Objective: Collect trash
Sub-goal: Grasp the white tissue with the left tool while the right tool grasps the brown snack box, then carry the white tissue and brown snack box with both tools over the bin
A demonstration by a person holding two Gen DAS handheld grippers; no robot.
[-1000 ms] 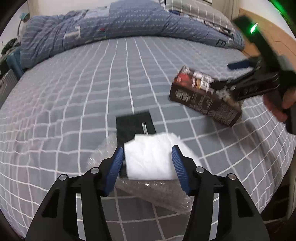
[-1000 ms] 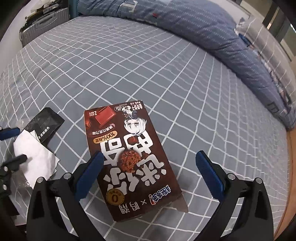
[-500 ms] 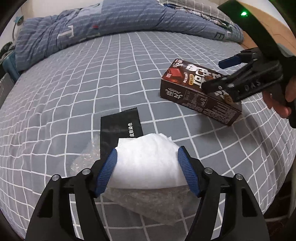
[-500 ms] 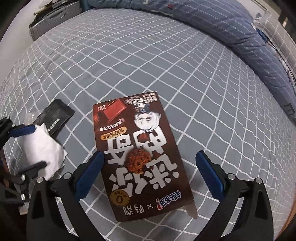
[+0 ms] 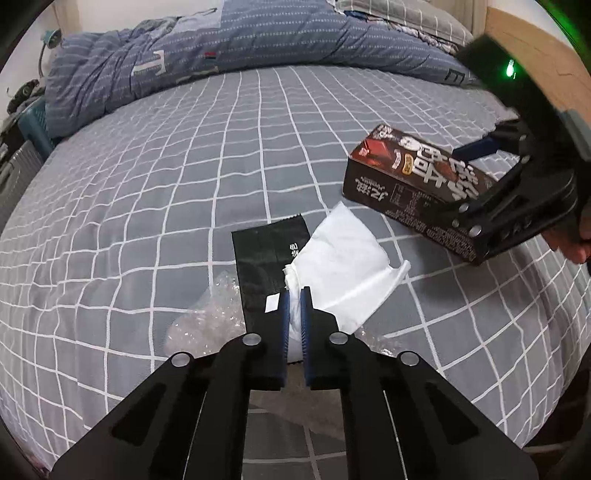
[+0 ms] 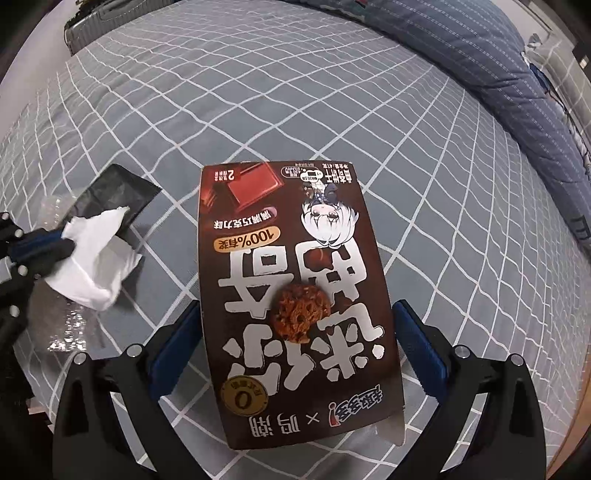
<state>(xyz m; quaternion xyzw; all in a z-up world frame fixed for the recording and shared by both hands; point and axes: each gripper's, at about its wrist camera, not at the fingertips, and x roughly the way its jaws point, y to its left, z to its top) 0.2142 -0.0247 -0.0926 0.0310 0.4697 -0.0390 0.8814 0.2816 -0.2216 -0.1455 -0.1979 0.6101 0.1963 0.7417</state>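
A white tissue [image 5: 343,258] lies on the grey checked bed sheet [image 5: 147,206], partly over a black sachet [image 5: 266,254] and crinkled clear plastic [image 5: 207,317]. My left gripper [image 5: 293,295] is shut on the tissue's near corner, which is bunched between the blue pads. In the right wrist view the left gripper [image 6: 68,245] and tissue [image 6: 96,266] show at the left. A brown snack box [image 6: 295,288] lies flat on the sheet. My right gripper [image 6: 297,306] straddles it, jaws wide, pads right beside its long sides. The left wrist view shows the box [image 5: 410,192] and right gripper [image 5: 461,184].
A rumpled blue quilt [image 5: 221,55] and pillows lie along the far side of the bed. A wooden headboard [image 5: 524,40] stands at the right. A suitcase [image 6: 92,22] sits beyond the bed. A person's hand [image 5: 572,247] holds the right gripper. The bed's edge runs just below both grippers.
The left gripper's jaws went from wide around the tissue to shut on it, bunching it up. The right gripper sank so its pads now flank the box.
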